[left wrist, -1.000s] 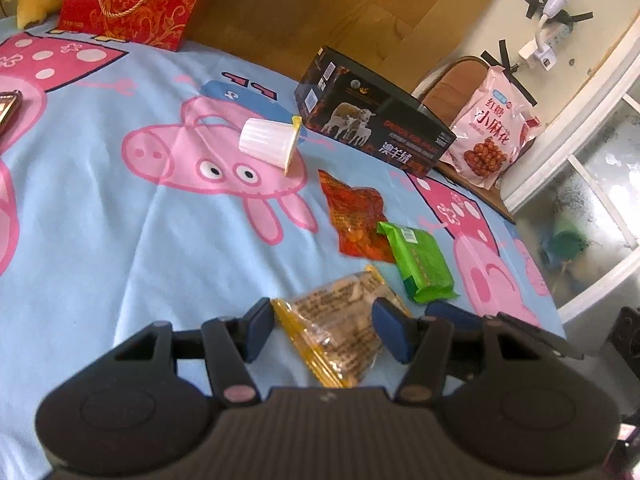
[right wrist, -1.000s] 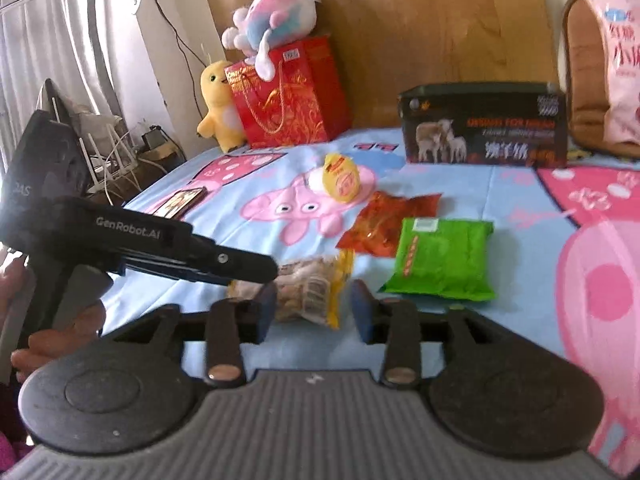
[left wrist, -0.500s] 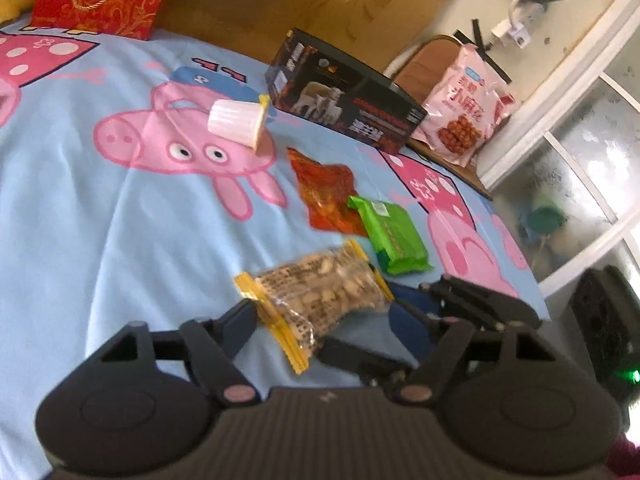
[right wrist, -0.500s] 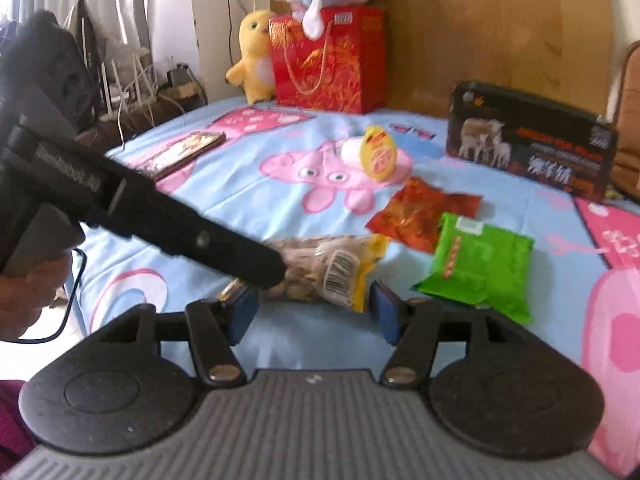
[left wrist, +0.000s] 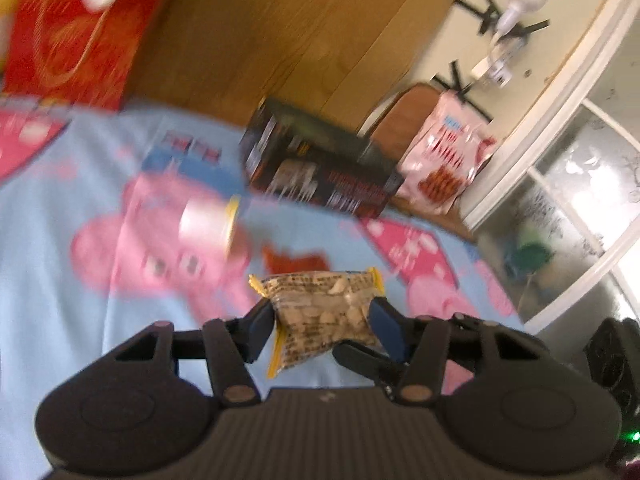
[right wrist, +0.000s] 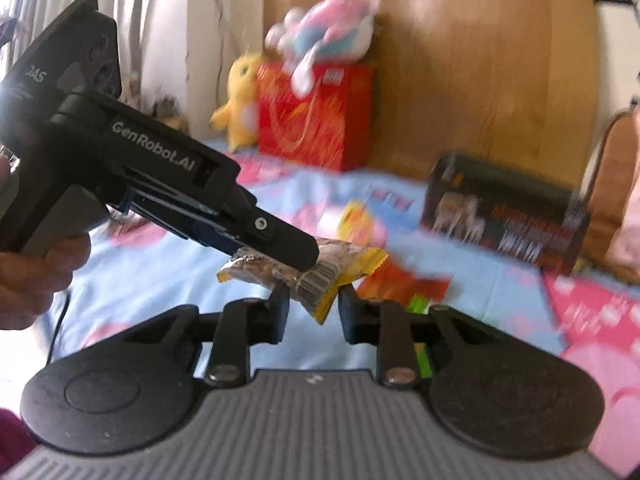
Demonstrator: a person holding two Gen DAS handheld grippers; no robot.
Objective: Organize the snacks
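Note:
A clear peanut packet (left wrist: 324, 308) with yellow ends hangs above the pig-print bed sheet (left wrist: 60, 280). My left gripper (left wrist: 322, 326) has its blue pads pressed on the packet's two sides, and its jaws are closing. In the right wrist view the left gripper (right wrist: 280, 246) reaches in from the left over the packet (right wrist: 316, 276). My right gripper (right wrist: 314, 306) is closing on the packet's yellow end, which sits between its fingertips. A white jelly cup (left wrist: 208, 226), a red-orange packet (right wrist: 404, 284) and a green packet (right wrist: 420, 304) lie on the sheet beyond.
A black box (left wrist: 320, 176) stands at the back of the bed. A red gift bag (right wrist: 316, 116) with plush toys is by the wooden headboard. A pink snack bag (left wrist: 444, 152) rests on a chair at the right. A hand (right wrist: 36, 268) holds the left gripper.
Both grippers have narrowed onto the peanut packet, which has risen off the sheet. Both views have tilted up, so the box and gift bag now sit nearer the middle.

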